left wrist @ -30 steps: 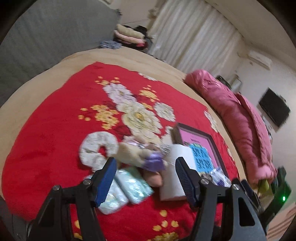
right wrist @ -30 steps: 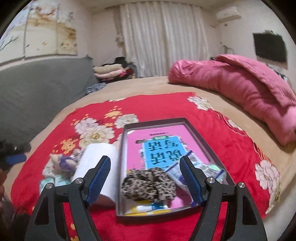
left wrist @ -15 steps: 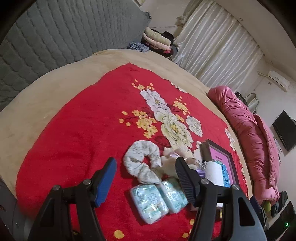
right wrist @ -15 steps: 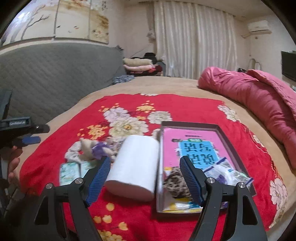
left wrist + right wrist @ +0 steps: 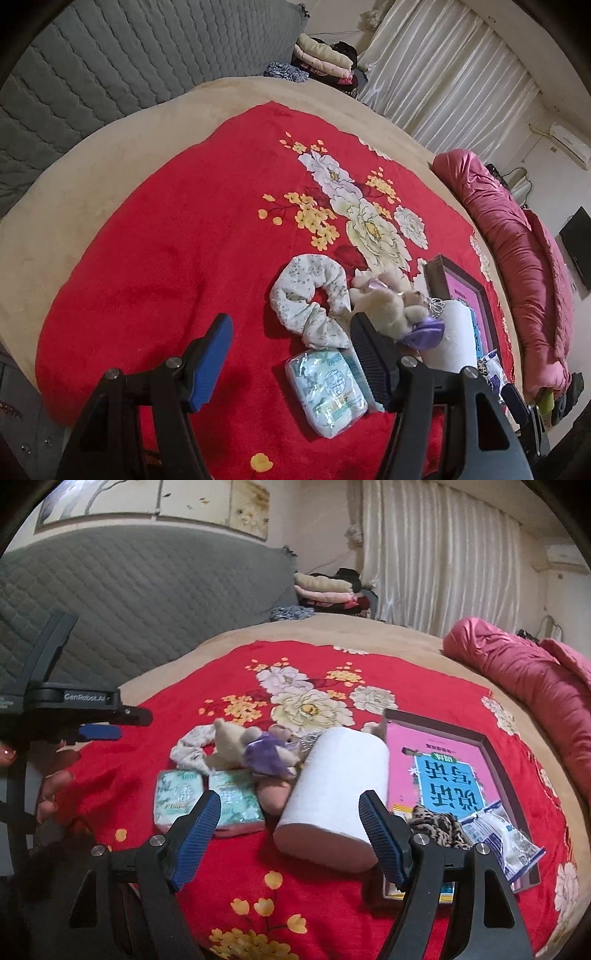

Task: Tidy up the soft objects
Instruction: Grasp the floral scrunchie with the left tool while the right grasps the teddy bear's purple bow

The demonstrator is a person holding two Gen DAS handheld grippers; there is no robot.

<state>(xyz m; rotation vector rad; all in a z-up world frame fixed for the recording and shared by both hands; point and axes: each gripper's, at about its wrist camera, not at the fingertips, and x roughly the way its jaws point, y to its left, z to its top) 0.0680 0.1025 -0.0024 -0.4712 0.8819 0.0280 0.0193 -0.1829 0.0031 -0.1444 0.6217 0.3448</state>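
Left claw (image 5: pixel 291 352), lower centre of its own view: jaws wide apart, nothing between the pads, only red blanket (image 5: pixel 155 266) showing in the gap. Its right-hand pad overlaps the edge of a pale green tissue pack (image 5: pixel 328 391) lying flat just right of centre low in the frame. Above that pack, a white flowered scrunchie (image 5: pixel 310 299), and touching its right side a small beige plush toy (image 5: pixel 388 310) with a purple bow. Right of the toy, a white paper roll (image 5: pixel 456 339), then the dark rim of a tray (image 5: pixel 434 273) at the right edge. Right claw (image 5: pixel 290 829), lower centre of its view: jaws also wide apart, holding nothing; the paper roll (image 5: pixel 340 786) lies on its side just beyond the gap, slightly toward the right pad, not gripped. Left of the roll, two tissue packs (image 5: pixel 179 794) side by side, the plush toy (image 5: pixel 236 746) and scrunchie (image 5: pixel 192 747) behind them. Right of the roll, the tray (image 5: pixel 495 753) holds a pink and blue book (image 5: pixel 443 771), a leopard-print scrunchie (image 5: pixel 436 825) and a clear wrapped packet (image 5: pixel 498 834) at its near end. Far left of this view, the left claw (image 5: pixel 103 716) and a hand (image 5: pixel 51 790) below it. Rolled pink quilt (image 5: pixel 528 679) at upper right; grey padded headboard (image 5: pixel 129 590) at upper left.
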